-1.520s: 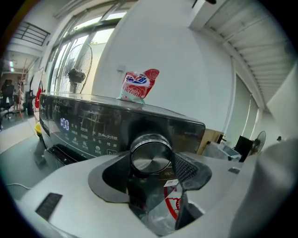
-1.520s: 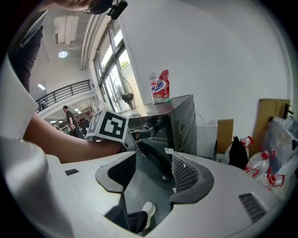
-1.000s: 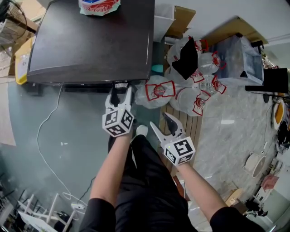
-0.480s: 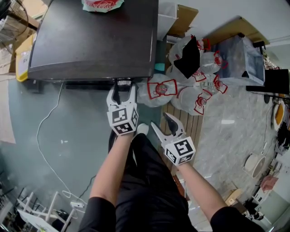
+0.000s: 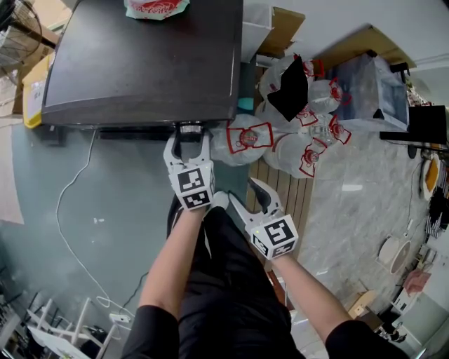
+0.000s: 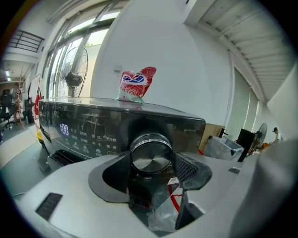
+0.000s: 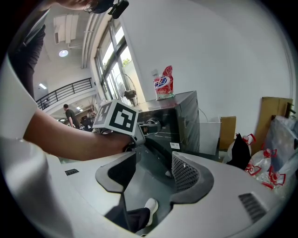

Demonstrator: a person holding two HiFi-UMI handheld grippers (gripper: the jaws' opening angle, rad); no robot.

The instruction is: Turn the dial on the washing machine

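The dark washing machine [image 5: 140,63] fills the top left of the head view. Its round metal dial [image 5: 190,130] sticks out of the front panel [image 6: 84,125]. My left gripper [image 5: 188,144] reaches up to that panel. In the left gripper view the dial [image 6: 150,155] sits between the two pads [image 6: 186,168], and both touch its rim, so my left gripper [image 6: 150,161] is shut on it. My right gripper [image 5: 251,193] hangs lower and to the right, open, with nothing in my right gripper [image 7: 151,169] but floor and a shoe beyond.
A red-and-white detergent bag [image 5: 154,7] lies on the machine's top. Several clear bags with red print [image 5: 280,144] and a plastic crate [image 5: 372,91] crowd the floor to the right. A white cable [image 5: 70,210] trails over the floor on the left.
My left gripper has moved up to the panel, its marker cube has turned, and its jaws have closed around the dial. My right gripper has drifted slightly left.
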